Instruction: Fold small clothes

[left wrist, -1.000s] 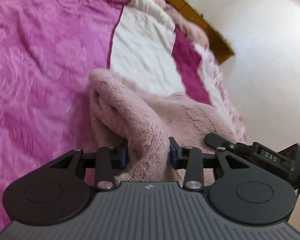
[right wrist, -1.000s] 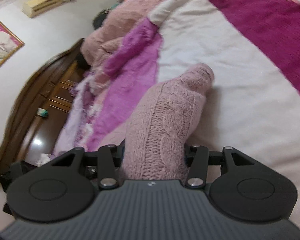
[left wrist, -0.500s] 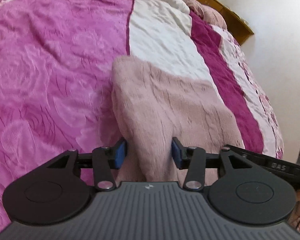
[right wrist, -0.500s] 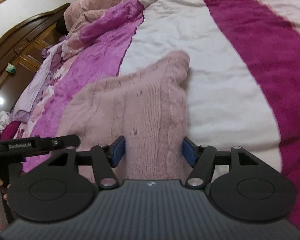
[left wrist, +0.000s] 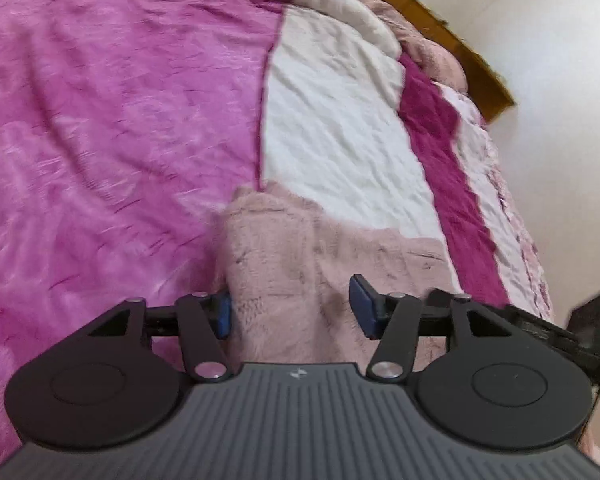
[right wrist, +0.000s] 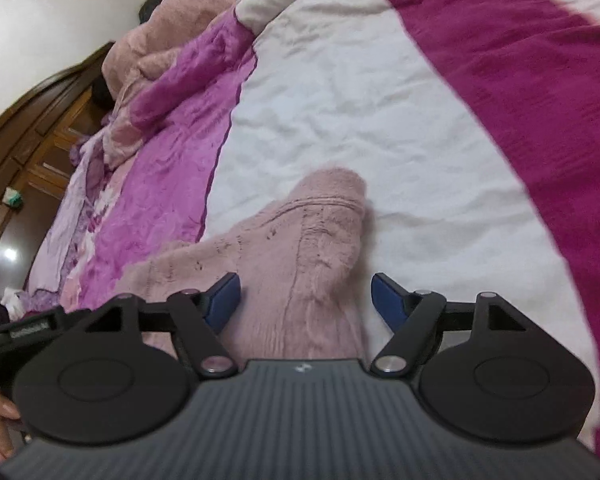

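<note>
Between closing hand-held gripper point(left wrist: 290, 306) pads: sweater point(left wrist: 300, 248).

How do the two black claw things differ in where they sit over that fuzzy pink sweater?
The left gripper straddles the pink sweater's edge over the bright purple blanket; the right gripper straddles the edge over the white stripe.

The left gripper's left pad touches the knit; the right gripper's right pad stands clear of it.

Both have blue pads, jaws closing with sweater between them, unpinched.
</note>
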The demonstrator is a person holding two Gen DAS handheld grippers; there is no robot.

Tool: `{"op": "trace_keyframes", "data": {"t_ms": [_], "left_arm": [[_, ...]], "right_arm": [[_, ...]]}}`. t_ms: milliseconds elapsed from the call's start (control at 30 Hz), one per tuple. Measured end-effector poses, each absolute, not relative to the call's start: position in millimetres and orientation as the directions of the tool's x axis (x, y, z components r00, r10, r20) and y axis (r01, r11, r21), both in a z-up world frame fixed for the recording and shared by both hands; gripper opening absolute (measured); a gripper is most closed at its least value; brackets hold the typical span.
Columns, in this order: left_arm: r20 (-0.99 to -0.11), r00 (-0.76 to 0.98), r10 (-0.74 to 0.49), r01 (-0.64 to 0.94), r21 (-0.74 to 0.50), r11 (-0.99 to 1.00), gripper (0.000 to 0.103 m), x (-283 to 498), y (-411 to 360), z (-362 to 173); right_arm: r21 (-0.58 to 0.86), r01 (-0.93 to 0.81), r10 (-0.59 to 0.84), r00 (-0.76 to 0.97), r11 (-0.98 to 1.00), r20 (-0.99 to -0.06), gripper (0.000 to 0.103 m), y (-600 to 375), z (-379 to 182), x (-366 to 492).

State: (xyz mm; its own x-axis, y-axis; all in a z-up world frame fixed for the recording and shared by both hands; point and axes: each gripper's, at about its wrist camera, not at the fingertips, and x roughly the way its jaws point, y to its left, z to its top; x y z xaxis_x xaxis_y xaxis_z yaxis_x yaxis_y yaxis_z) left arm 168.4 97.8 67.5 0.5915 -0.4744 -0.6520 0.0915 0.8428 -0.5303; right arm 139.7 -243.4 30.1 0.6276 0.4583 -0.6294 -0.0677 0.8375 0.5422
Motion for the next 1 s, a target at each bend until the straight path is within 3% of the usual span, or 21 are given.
{"op": "trace_keyframes", "data": {"t_ms": [33,100,167,233,367,667,800,933,1000], "left_arm": [[-0.636,0.605,-0.478,0.121,-0.520,0.845,0.032,168,94,69],[-0.588,0.638,-0.497,0.184,-0.509,0.841,0.026,163,87,76],[-0.555,0.668,-0.496,0.223,-0.486,0.845,0.024,159,84,82],[-0.578,0.682,-0.449,0.213,-0.431,0.877,0.024,163,81,80],[-0.650,0.654,-0.386,0.156,-0.383,0.910,0.024,182,82,56],[-0.649,0.639,-0.414,0.135,-0.435,0.890,0.027,184,96,52],[-0.659,0.649,-0.379,0.128,-0.397,0.909,0.029,172,94,70],[-0.669,0.676,-0.308,0.128,-0.305,0.944,0.048,150,91,91],[-0.669,0.683,-0.294,0.130,-0.285,0.950,0.050,138,90,99]], "right_arm": [[0.546,-0.095,0.477,0.625,0.833,-0.618,0.031,-239,29,141],[0.531,-0.124,0.472,0.652,0.838,-0.593,0.025,-233,34,138],[0.527,-0.180,0.479,0.713,0.831,-0.511,0.025,-234,42,126],[0.511,-0.184,0.460,0.742,0.839,-0.487,0.025,-235,44,121],[0.474,-0.117,0.398,0.732,0.873,-0.553,0.025,-235,24,135],[0.474,-0.073,0.376,0.717,0.878,-0.587,0.033,-239,22,141],[0.469,-0.063,0.358,0.737,0.881,-0.573,0.034,-242,38,127],[0.426,-0.086,0.337,0.757,0.901,-0.560,0.034,-242,57,104],[0.407,-0.105,0.335,0.764,0.907,-0.551,0.034,-241,65,92]]}}
